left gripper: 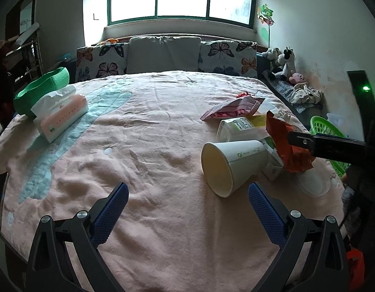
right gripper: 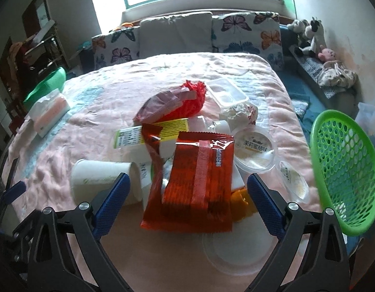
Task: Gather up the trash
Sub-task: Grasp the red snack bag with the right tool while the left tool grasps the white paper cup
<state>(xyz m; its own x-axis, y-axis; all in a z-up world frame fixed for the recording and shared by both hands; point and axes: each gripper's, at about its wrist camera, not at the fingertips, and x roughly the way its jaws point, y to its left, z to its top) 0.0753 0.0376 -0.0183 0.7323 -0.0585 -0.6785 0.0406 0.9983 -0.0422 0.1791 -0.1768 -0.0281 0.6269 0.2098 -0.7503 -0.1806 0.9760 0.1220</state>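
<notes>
OK, left to right. The pink-and-white soft tissue pack (left gripper: pixel 63 116) sat at 10 o'clock on the pink fleece bedspread (left gripper: pixel 151 146), well apart from the trash; judged not part of the job.

The left gripper (left gripper: pixel 187 189) hung over bare bedspread, jaws spread wide and empty. The white paper cup (left gripper: pixel 233 163) lay on its side at its 1 o'clock, mouth towards the camera. Judged light and easy to crush: pinch across the rim wall, gently. It could roll on its side.

The trash heap sat right of bed centre. The right gripper (right gripper: pixel 188 177) was over it, jaws released and straddling the orange-red foil snack wrapper (right gripper: pixel 202 160), neither pad clearly touching. Wrapper judged near weightless, slick and crinkly; best taken at the flat sealed end or a fold, since the face would likely slide. A dark-red pouch (right gripper: pixel 163 104) lay at 12 o'clock of it, and a clear round plastic lid with print (right gripper: pixel 255 150) at 2 o'clock: thin, springy, flat on the cloth, so its edge would be hard to get under.

The green perforated plastic basket (right gripper: pixel 345 165) was at 3 o'clock, tilted, off the bed's right edge and empty as far as visible. The path there looked open and short. The soft bedspread gives under pressure, and the bed edge at 3 o'clock was close: dropped pieces could slip off.
</notes>
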